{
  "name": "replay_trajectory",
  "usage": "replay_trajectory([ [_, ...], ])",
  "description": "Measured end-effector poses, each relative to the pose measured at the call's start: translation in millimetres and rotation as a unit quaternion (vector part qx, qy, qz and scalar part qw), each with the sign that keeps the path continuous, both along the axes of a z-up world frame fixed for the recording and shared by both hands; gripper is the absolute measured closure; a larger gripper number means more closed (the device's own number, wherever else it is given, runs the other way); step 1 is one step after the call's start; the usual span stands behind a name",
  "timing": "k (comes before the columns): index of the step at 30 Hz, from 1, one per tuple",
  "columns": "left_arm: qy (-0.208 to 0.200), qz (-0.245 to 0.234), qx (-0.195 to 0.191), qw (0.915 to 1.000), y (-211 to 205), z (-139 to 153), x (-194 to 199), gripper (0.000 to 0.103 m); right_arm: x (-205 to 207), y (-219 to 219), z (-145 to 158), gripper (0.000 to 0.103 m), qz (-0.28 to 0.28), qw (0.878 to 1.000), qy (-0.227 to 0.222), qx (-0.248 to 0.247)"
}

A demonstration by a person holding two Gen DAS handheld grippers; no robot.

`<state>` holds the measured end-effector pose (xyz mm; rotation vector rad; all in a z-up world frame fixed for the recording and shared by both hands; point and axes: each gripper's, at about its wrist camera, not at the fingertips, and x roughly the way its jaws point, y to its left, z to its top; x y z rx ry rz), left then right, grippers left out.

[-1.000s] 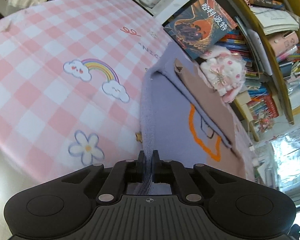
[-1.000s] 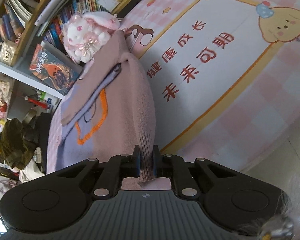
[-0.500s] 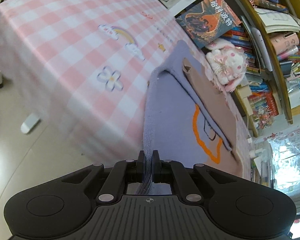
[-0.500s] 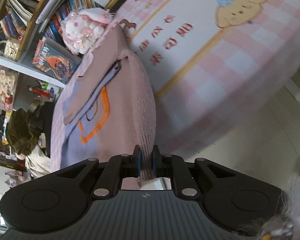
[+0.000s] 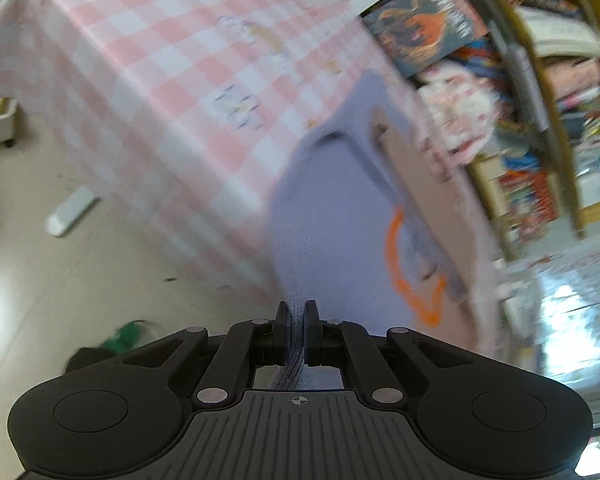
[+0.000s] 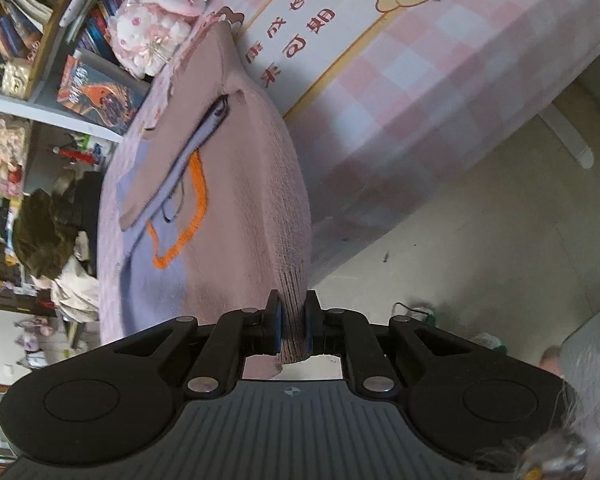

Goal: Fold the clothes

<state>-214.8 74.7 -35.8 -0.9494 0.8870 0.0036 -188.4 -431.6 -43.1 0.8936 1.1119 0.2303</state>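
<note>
Both wrist views look forward along their jaws, close above the sweater, facing the pink checked surface and bookshelf; both share these.

Sweater: ribbed knit cloth, matt, looking pink here, lavender in the left view. Tablecloth, at 1 o'clock of it, is showing smooth printed cloth. Right gripper: matt black plastic, metal pins glinting. Plush toy: fluffy.
</note>
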Motion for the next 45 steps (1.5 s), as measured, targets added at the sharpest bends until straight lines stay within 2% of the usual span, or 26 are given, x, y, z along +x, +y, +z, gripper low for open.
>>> replay_trajectory([
  [3,-0.055,0.012,-0.031,0.998,5,18,14,0.099,8,-5,12,0.093,-0.029,0.997,-0.032,0.065],
  [5,-0.083,0.016,-0.036,0.9957,7,30,32,0.099,21,-7,26,0.093,-0.044,0.993,-0.067,0.09],
  [8,-0.118,0.025,-0.049,0.9915,12,44,62,0.099,48,-8,47,0.093,-0.066,0.986,-0.114,0.101],
  [14,-0.161,0.032,-0.063,0.9844,15,62,130,0.099,104,-3,71,0.093,-0.104,0.974,-0.165,0.116],
  [18,-0.165,0.023,-0.058,0.9843,19,70,172,0.099,140,0,81,0.093,-0.119,0.968,-0.186,0.123],
  [23,-0.131,0.02,-0.054,0.9897,25,51,199,0.099,189,10,82,0.093,-0.133,0.967,-0.189,0.107],
  [33,-0.064,0.014,-0.045,0.9968,37,15,252,0.097,257,31,45,0.093,-0.141,0.981,-0.12,0.055],
  [34,-0.057,0.013,-0.044,0.9973,39,11,257,0.095,262,33,42,0.089,-0.14,0.982,-0.116,0.048],
  [35,-0.053,0.01,-0.043,0.9976,39,10,260,0.088,267,35,39,0.086,-0.139,0.983,-0.111,0.04],
  [36,-0.047,0.007,-0.034,0.9983,40,11,263,0.075,271,37,38,0.08,-0.139,0.984,-0.105,0.031],
  [37,-0.043,0.004,-0.025,0.9988,41,12,265,0.066,274,38,38,0.063,-0.139,0.985,-0.102,0.019],
  [38,-0.044,0.005,-0.006,0.999,42,16,265,0.049,275,39,40,0.052,-0.141,0.984,-0.104,0.004],
  [39,-0.055,0.005,0.011,0.9984,44,20,264,0.045,275,40,43,0.051,-0.143,0.983,-0.111,-0.013],
  [42,-0.081,-0.003,0.066,0.9945,47,30,260,0.045,273,44,53,0.044,-0.127,0.98,-0.133,-0.072],
  [45,-0.09,-0.043,0.159,0.9822,37,33,255,0.046,267,58,59,0.044,-0.076,0.969,-0.158,-0.177],
])
